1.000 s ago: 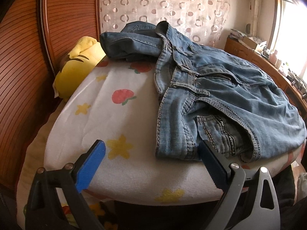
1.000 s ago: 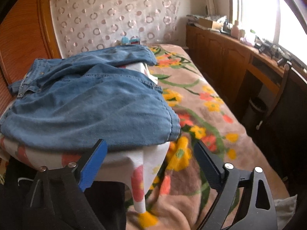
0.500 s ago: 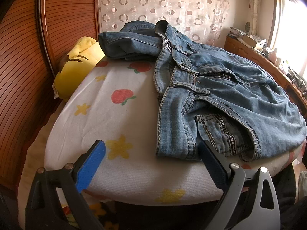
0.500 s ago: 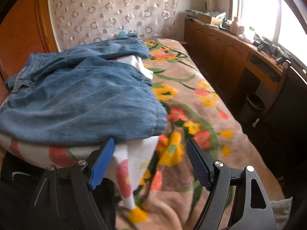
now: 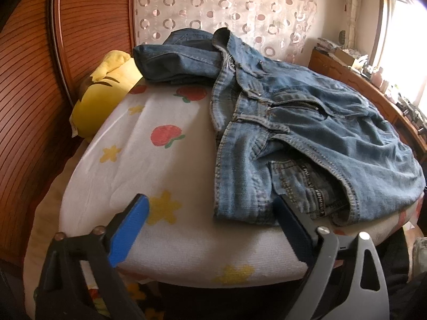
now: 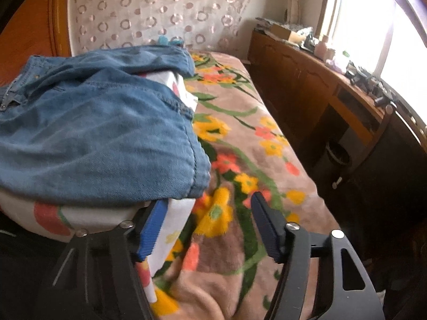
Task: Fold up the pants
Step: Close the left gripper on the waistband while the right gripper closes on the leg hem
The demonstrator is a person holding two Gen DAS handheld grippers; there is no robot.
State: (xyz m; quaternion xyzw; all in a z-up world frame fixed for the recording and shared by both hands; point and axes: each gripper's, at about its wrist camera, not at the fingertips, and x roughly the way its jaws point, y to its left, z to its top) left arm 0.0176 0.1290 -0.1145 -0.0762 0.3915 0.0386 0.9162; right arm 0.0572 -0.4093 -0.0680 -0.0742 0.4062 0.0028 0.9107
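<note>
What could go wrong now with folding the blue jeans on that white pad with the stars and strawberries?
1. The right gripper has been closing low at the pad's corner. It might pinch the hanging white cover instead of the jeans.
2. The jeans' hem overhangs the pad edge, so a tug could slide them onto the flowered blanket.
3. The left gripper sits wide open at the waistband; it may catch only one denim layer.

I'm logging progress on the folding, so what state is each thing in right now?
jeans: lying loosely folded and rumpled on the white pad, zipper open.
white fruit-print pad: spread flat under the jeans, one corner hanging over the edge.
left gripper: open, jaws just narrowed slightly, right finger at the jeans' near hem.
right gripper: open, jaws have just been closing, pad's hanging corner between them.
floral blanket: spread over the bed.
</note>
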